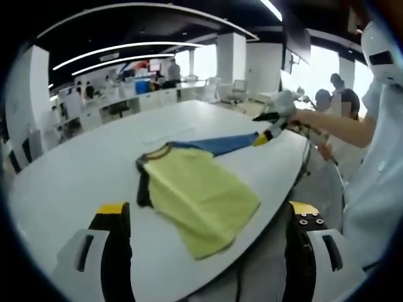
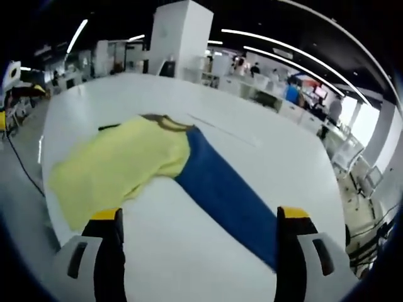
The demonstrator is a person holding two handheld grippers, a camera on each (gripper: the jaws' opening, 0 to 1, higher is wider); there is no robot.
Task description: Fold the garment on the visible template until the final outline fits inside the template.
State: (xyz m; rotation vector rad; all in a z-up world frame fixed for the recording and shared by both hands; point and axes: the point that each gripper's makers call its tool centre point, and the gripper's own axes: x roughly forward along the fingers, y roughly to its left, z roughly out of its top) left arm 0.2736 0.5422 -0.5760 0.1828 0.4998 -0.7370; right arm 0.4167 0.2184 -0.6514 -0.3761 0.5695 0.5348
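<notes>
A yellow T-shirt [image 1: 198, 192] with a dark collar lies flat on the white table [image 1: 75, 176], its hem near the front edge. One blue sleeve [image 1: 220, 145] stretches out toward my right gripper [image 1: 267, 129], which a person's hand holds at the sleeve's end. In the right gripper view the T-shirt [image 2: 119, 163] lies to the left. The blue sleeve [image 2: 227, 195] runs down to the right jaw of my right gripper [image 2: 200, 217], whose jaws stand wide apart. My left gripper [image 1: 208, 211] hovers open over the T-shirt's hem. Faint template lines [image 2: 220, 132] show on the table past the sleeve.
The table's rounded edge [image 1: 277, 201] curves just under the T-shirt's hem. A person in white [image 1: 378, 176] stands close at the right, others behind. Desks, chairs and pillars fill the room beyond the table [image 2: 283, 157]. A cable [image 2: 22, 167] trails on the floor.
</notes>
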